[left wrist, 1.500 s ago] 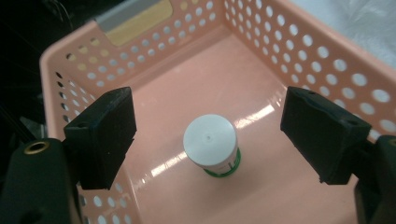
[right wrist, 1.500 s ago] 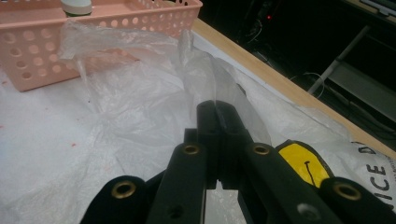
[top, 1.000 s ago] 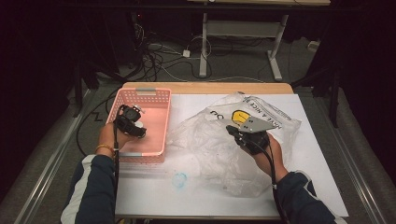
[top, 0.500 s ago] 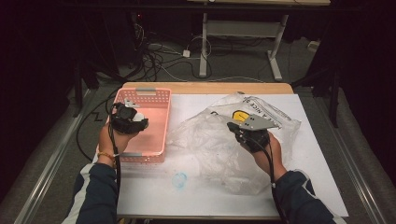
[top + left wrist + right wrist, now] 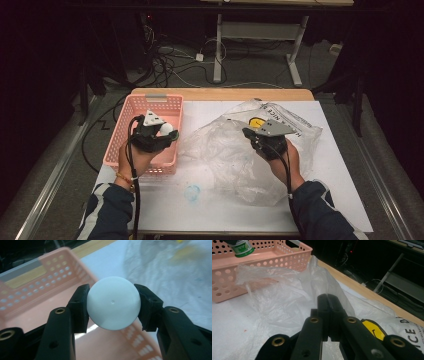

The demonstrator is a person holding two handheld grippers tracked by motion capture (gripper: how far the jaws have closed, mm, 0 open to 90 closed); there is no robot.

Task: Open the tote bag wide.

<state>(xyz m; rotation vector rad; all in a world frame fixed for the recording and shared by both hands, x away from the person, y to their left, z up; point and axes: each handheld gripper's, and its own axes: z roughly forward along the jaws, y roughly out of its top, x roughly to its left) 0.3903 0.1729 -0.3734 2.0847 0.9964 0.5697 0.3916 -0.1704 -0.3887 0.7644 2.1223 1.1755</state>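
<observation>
Gripping a white ball (image 5: pixel 113 302) squarely between its two black pads, the left gripper (image 5: pixel 159 134) holds it just above the pink perforated basket (image 5: pixel 120 139), the ball's widest part seated across the jaws so it cannot roll out. To the right, the right gripper (image 5: pixel 328 298) has its jaws pinched tight on a fold of the clear plastic bag (image 5: pixel 287 297), lifting the film into a tent, seemingly to keep the bag's mouth raised and ready to take the ball.

Left gripper (image 5: pixel 169 135) fingers (image 5: pixel 79 307) stand half apart; right gripper (image 5: pixel 248 131) fingers pressed together.
</observation>
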